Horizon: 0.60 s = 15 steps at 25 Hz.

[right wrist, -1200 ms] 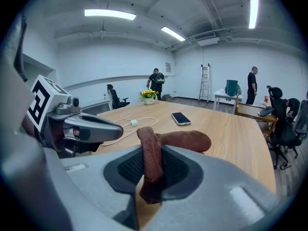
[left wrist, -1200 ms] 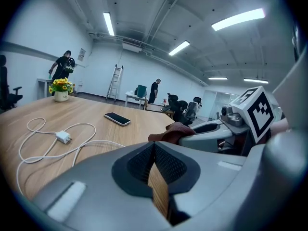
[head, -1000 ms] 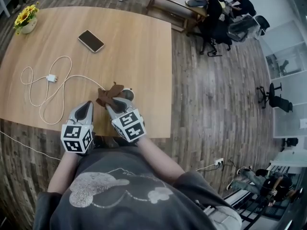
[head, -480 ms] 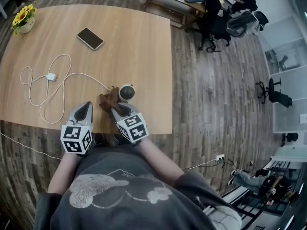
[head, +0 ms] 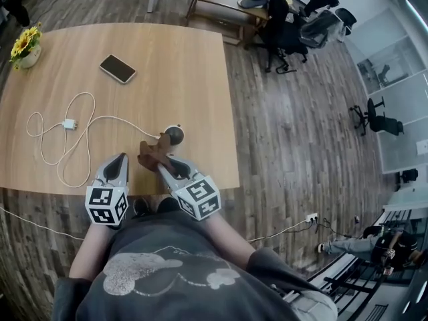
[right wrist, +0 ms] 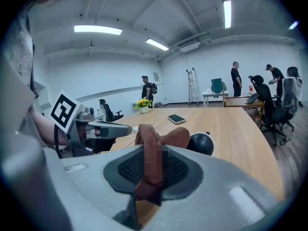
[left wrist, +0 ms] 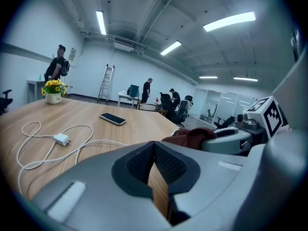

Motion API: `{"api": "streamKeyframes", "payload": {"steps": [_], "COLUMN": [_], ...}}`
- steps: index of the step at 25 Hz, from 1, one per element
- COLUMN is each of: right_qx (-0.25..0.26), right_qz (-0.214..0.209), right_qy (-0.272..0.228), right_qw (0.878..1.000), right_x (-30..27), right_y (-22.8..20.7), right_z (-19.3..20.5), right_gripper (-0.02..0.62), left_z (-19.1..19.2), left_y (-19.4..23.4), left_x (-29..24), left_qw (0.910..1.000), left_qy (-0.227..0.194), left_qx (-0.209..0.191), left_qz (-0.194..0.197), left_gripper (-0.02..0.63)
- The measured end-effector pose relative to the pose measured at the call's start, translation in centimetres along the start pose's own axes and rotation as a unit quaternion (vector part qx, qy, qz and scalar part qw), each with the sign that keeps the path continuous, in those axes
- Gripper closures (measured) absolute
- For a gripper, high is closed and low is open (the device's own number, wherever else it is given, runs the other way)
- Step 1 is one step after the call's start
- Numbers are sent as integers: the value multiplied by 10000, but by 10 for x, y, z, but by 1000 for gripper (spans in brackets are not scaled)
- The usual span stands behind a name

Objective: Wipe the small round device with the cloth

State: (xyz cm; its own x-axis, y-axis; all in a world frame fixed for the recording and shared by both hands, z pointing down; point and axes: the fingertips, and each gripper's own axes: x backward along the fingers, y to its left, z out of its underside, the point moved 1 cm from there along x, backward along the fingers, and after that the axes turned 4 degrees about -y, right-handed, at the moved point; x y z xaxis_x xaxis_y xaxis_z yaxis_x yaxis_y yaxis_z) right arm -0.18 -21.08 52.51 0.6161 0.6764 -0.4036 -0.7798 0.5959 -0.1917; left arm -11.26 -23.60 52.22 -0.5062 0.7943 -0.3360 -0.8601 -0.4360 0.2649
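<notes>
The small round device (head: 174, 136) is a dark ball on a white base near the table's front edge, also seen in the right gripper view (right wrist: 200, 143). A brown cloth (head: 152, 154) is pinched in my right gripper (head: 165, 169), just short of the device; in the right gripper view the cloth (right wrist: 155, 148) bunches up between the jaws. My left gripper (head: 118, 162) sits to the left at the table's front edge, its jaws together with nothing between them (left wrist: 156, 174).
A white charger with a looped cable (head: 68, 124) lies on the wooden table (head: 180, 72) at left. A dark phone (head: 118, 68) lies farther back, and a yellow flower pot (head: 23, 47) stands at the far left corner. Office chairs and people are beyond.
My right gripper has pulled the cloth back toward me and off the device, which now stands uncovered. The left gripper has stayed put.
</notes>
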Motion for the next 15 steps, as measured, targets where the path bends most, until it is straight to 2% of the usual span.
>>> {"api": "streamKeyframes", "payload": {"steps": [6,11,15], "right_qx": [-129,-329,-562], "right_qz": [-106,67,250], "right_qy": [-165,-374,-438], "right_qw": [9997,9987,9971], "right_x": [31,71,107], "right_y": [-13,-34,-48], "right_z": [4,6,22], "right_gripper": [526,526,526], "left_z": [-1,-4,8], "left_y": [-22,-62,-96], "left_x": [2,9,22], "left_qw": [9999,9999,9999], "left_qy": [-22,-89,-20], "left_qx": [-83,-52,-84], "left_qz": [-88,-102,-147], "left_gripper": [586,586,587]}}
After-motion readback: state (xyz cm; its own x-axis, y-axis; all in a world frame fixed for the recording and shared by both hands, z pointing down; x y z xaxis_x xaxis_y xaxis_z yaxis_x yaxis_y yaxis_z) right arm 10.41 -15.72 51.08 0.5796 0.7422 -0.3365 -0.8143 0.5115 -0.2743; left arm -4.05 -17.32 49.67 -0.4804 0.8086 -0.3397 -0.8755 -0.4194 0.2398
